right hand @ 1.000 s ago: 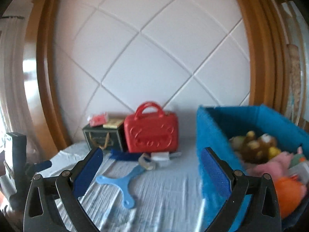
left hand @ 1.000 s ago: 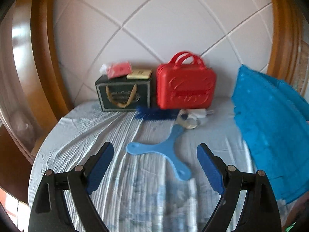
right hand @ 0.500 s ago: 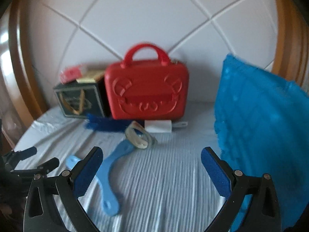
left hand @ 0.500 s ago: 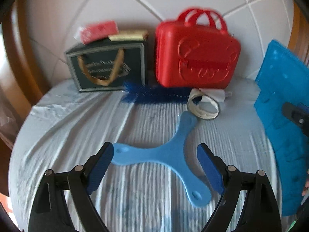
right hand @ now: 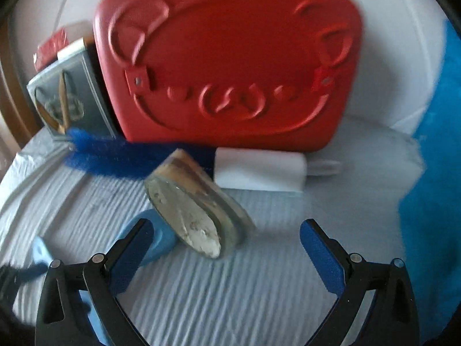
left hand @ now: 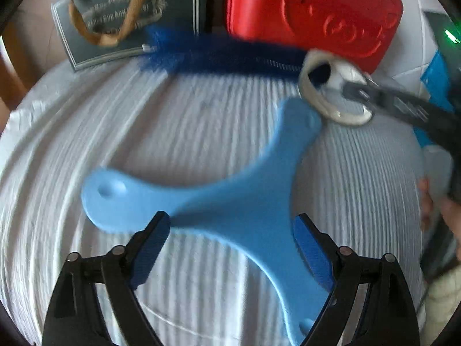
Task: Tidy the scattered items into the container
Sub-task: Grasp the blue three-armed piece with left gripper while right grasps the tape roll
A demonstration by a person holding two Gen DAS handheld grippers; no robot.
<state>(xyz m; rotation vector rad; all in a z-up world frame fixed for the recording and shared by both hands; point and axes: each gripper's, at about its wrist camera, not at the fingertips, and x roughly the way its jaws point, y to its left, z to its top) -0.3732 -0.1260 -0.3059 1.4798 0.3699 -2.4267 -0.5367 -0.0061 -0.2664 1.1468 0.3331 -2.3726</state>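
A light blue three-armed plastic piece (left hand: 230, 201) lies flat on the white cloth; my left gripper (left hand: 232, 230) is open with its fingers on either side of the piece's centre. A roll of tape (right hand: 196, 210) leans on one arm of that piece (right hand: 157, 239); my right gripper (right hand: 224, 245) is open just in front of the roll. The roll also shows in the left wrist view (left hand: 331, 92), with the right gripper's finger (left hand: 389, 103) reaching to it. A blue bristle brush (left hand: 219, 54) and a white lint roller (right hand: 259, 170) lie behind. The blue fabric container (right hand: 432, 173) stands at the right.
A red hard case (right hand: 230, 69) and a dark green gift box (left hand: 121, 14) stand against the tiled wall behind the items. A red packet (right hand: 52, 47) lies on top of the box. The cloth-covered table's edge (left hand: 17, 150) curves round on the left.
Both grippers have moved forward and down. The left one now straddles the light blue piece; the right one has closed in on the tape roll. Both stay open.
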